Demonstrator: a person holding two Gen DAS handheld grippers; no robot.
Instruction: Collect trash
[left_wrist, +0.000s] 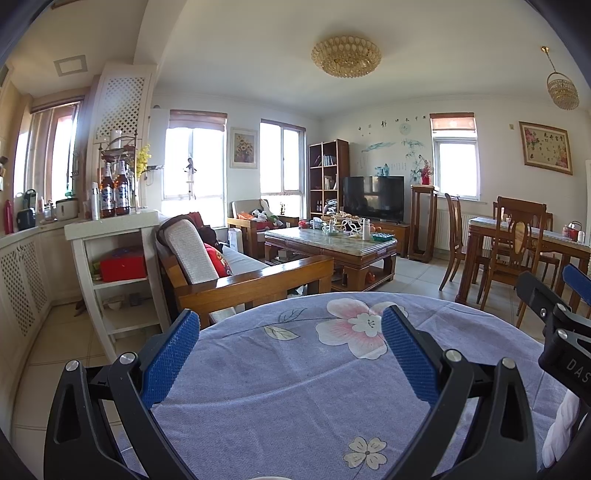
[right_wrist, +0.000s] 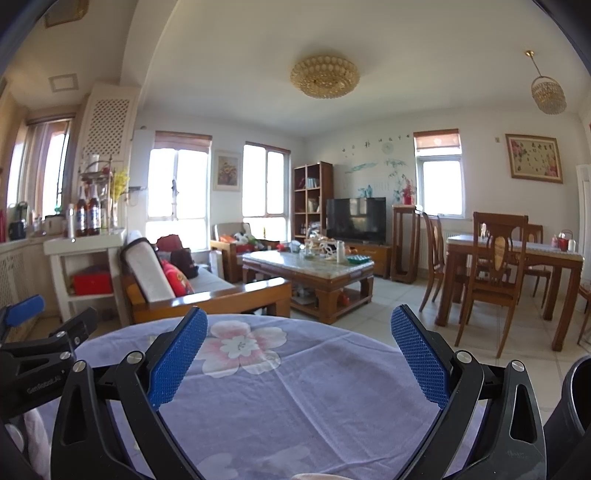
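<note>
My left gripper (left_wrist: 291, 325) is open, its blue-padded fingers spread wide above a round table with a lilac floral cloth (left_wrist: 295, 387). My right gripper (right_wrist: 299, 323) is open too, held over the same cloth (right_wrist: 295, 398) to the right of the left one. The right gripper's side shows at the right edge of the left wrist view (left_wrist: 554, 325); the left gripper's side shows at the left edge of the right wrist view (right_wrist: 40, 339). A white crumpled item (left_wrist: 561, 428) peeks in at the right edge of the left wrist view. A dark round bin rim (right_wrist: 576, 406) shows at the lower right.
Beyond the table stand a wooden sofa (left_wrist: 236, 273), a cluttered coffee table (left_wrist: 332, 243), a TV (left_wrist: 373, 197), and a dining table with chairs (right_wrist: 509, 266). A white shelf with bottles (left_wrist: 110, 229) stands at the left. The floor is tiled.
</note>
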